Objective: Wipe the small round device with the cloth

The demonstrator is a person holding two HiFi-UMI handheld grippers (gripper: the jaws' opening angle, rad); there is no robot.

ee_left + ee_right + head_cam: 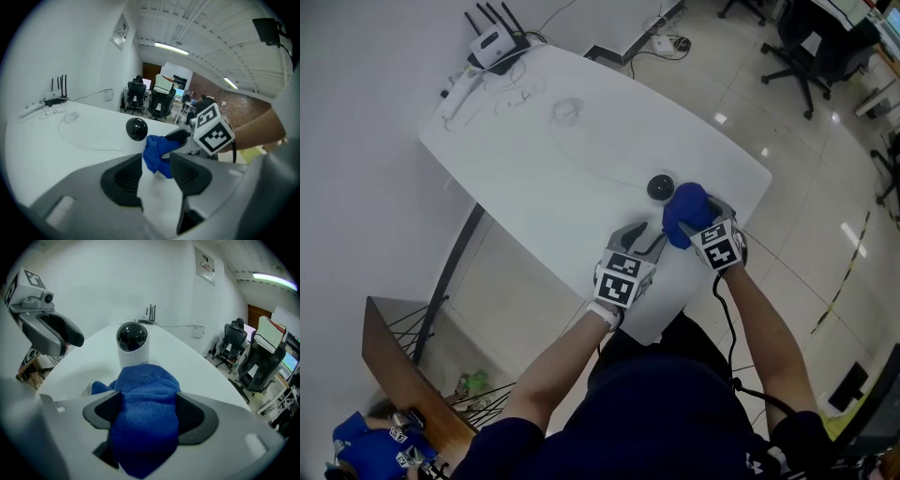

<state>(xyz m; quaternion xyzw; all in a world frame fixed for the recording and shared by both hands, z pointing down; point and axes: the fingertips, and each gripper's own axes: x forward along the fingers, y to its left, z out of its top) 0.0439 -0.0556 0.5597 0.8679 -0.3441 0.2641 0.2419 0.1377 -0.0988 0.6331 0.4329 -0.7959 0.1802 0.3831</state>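
We find no word, number or brand that we can read. The cube (619, 279) of the left gripper (649, 239) and the cube (719, 246) of the right gripper (686, 217) bear only black-and-white square marker patterns, not letters or digits. A wall notice (121, 31) hangs at 11 o'clock in the left gripper view and at 1 o'clock in the right gripper view (205, 262). Its print is too small for us to make out.
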